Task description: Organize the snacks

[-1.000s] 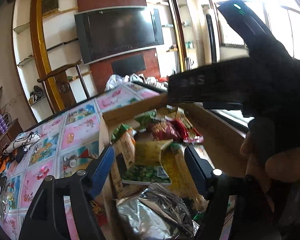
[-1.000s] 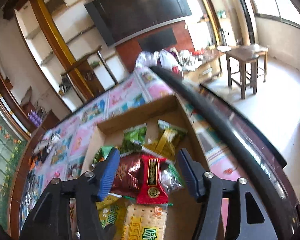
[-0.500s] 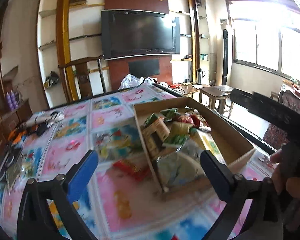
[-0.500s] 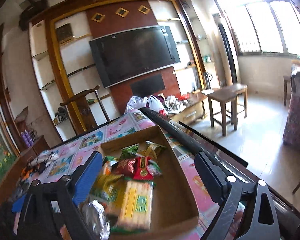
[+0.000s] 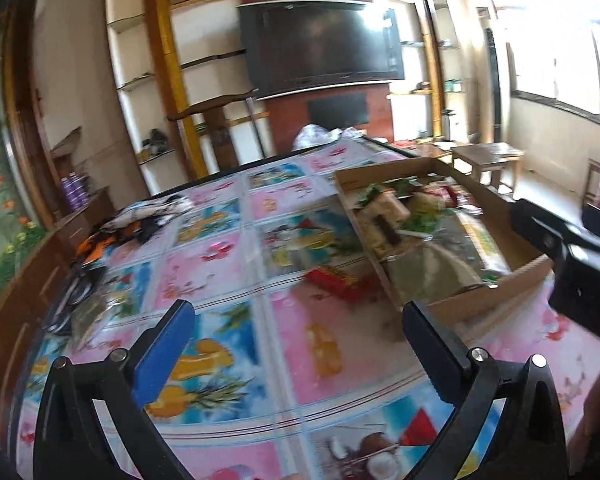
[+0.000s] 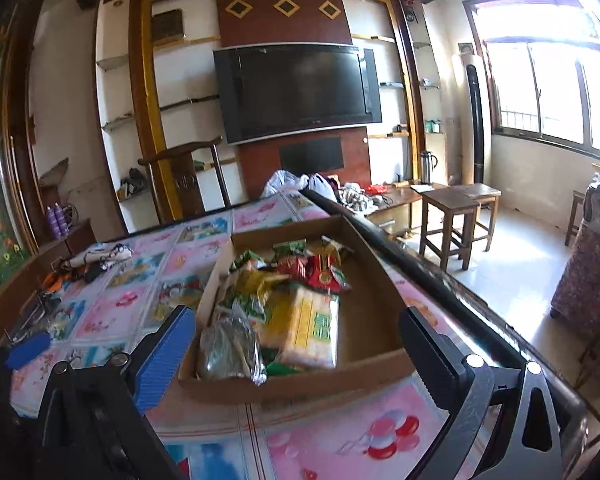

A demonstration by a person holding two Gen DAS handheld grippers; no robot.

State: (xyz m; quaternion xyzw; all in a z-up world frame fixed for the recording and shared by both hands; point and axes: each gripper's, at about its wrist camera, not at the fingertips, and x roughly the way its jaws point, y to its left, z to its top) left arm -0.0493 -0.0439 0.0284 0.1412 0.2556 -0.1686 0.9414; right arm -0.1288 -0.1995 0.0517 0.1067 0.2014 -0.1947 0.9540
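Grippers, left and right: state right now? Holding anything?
Left gripper: open, jaws just opened wide, nothing between them.
Right gripper: open, jaws just opened wide, empty; the cardboard box of snacks sits beyond the fingertips, untouched.

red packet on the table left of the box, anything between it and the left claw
Nothing visible. The red packet lies on the bare tablecloth beside the cardboard box, ahead of the open, empty left claw. Only cloth lies between them; the box's left wall sits close on the packet's right.
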